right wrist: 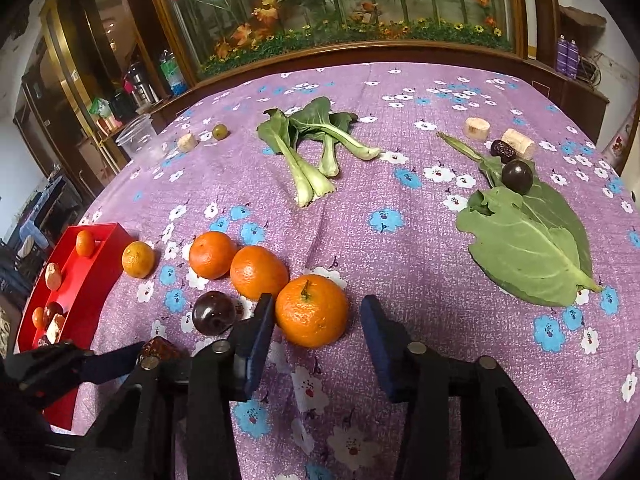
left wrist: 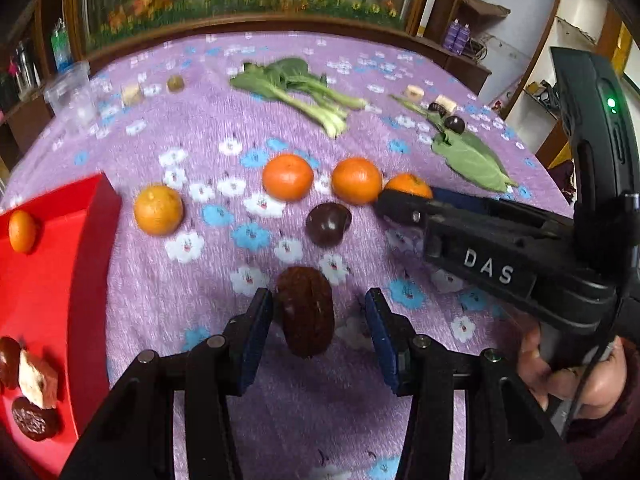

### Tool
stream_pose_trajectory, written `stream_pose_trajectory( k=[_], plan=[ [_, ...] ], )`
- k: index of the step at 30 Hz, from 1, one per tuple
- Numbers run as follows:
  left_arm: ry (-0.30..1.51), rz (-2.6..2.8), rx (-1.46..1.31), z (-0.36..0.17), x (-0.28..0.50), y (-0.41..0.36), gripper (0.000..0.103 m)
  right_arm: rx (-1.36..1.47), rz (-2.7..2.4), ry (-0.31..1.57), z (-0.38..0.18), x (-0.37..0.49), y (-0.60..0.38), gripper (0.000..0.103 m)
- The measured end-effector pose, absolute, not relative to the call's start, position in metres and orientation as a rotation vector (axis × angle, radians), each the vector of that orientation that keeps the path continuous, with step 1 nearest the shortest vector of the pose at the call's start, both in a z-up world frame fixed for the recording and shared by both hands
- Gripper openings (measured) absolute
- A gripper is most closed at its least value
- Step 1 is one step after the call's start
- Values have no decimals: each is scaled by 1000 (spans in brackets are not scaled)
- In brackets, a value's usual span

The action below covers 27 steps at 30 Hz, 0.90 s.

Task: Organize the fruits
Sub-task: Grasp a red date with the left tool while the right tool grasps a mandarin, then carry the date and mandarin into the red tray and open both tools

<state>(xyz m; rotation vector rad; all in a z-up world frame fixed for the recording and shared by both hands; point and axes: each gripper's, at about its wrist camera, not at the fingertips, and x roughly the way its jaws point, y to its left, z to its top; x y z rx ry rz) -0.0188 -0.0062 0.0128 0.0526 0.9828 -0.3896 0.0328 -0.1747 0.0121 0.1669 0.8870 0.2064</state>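
Note:
My left gripper [left wrist: 319, 316] is open around a brown wrinkled fruit [left wrist: 306, 312] on the purple cloth; its left pad [left wrist: 260, 320] touches it. My right gripper [right wrist: 316, 328] is open, with an orange [right wrist: 312, 311] between its fingers by the left pad. It also shows in the left wrist view [left wrist: 404, 204] at that orange [left wrist: 409, 186]. Two more oranges [right wrist: 212, 255] [right wrist: 259, 272], a smaller orange [right wrist: 137, 259] and a dark plum [right wrist: 213, 312] lie in a row. A red tray [left wrist: 60, 272] at left holds a small orange [left wrist: 22, 231] and several fruit pieces.
Bok choy [right wrist: 316, 148] lies at the middle back. A big green leaf [right wrist: 528, 244], a dark plum [right wrist: 517, 176], a date [right wrist: 503, 150] and pale chunks [right wrist: 477, 128] sit at the right. A clear cup [right wrist: 138, 136] stands at back left. Cabinets line the far edge.

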Motion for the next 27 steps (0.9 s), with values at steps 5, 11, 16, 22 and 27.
stream_pose_trajectory(
  k=[5,11,16,22,27],
  plan=[
    [974,-403,34,14,-22,-3,25,160,211,880,13,30,-173,40],
    [936,-402,-55,29,-34,19,25,204,218,865,13,28,-179,40],
    [900,-353,-140,46,-42,55,25,216,213,853,15,25,-180,40],
    [852,-260,-209,63,-52,108,25,228,201,837,26,16,-181,40],
    [832,-190,-286,65,-60,151,25,231,240,833,41,1,-168,40]
  ],
)
